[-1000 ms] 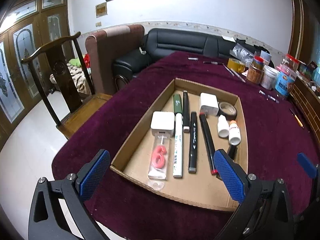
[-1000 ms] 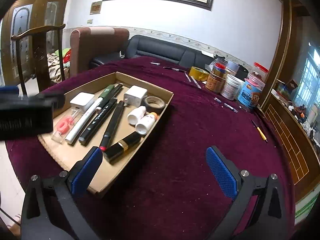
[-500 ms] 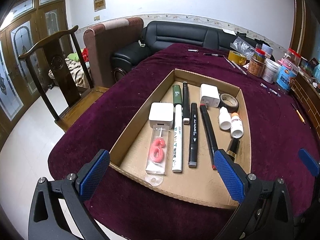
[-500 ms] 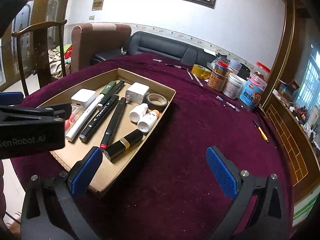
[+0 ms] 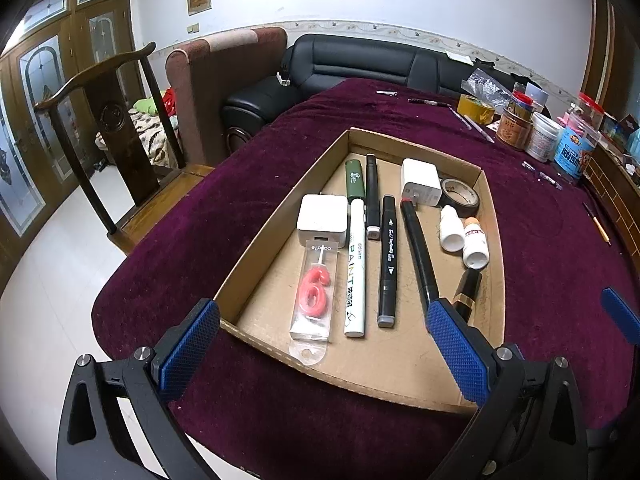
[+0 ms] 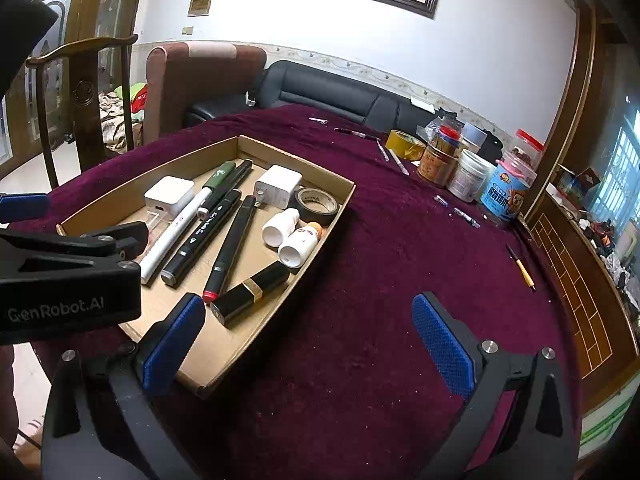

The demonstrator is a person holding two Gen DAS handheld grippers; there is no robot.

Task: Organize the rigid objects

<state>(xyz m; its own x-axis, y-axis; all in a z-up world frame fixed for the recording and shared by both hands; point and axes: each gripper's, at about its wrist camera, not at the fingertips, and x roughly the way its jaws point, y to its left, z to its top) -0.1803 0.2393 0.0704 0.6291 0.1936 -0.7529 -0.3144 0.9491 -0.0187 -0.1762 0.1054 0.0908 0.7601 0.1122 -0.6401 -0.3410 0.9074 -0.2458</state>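
Both sets of fingers stand wide apart and hold nothing: my left gripper point(image 5: 320, 344) hangs over the near edge of the cardboard tray point(image 5: 362, 364), and my right gripper point(image 6: 308, 344) sits over the near right corner of that tray and the bare purple tablecloth point(image 6: 380, 264) beside it.

Everything I am sorting already lies inside the tray. From its left: a white charger block point(image 5: 322, 220) with a packaged red "6" candle point(image 5: 314, 292) just below it, a white paint marker point(image 5: 356, 264), two black markers point(image 5: 387, 260), a long black pen with a red end point(image 5: 418, 252), a second white charger point(image 5: 421, 182) touching a roll of black tape point(image 5: 461, 197), two small white bottles point(image 5: 464, 234) lying side by side, and a black-and-gold lipstick tube point(image 6: 252, 292) nearest the right gripper.

Farther out, loose pens point(image 6: 394, 156), a yellow tape roll point(image 6: 406, 144) and several jars point(image 6: 468, 176) sit at the far side of the table.

My worry is the round pieces. If I nudge the low tray wall coming in, the bottles and the tube could roll out of line. The markers lie close together, so open fingers dropped between them may catch two at once or knock a neighbour askew.
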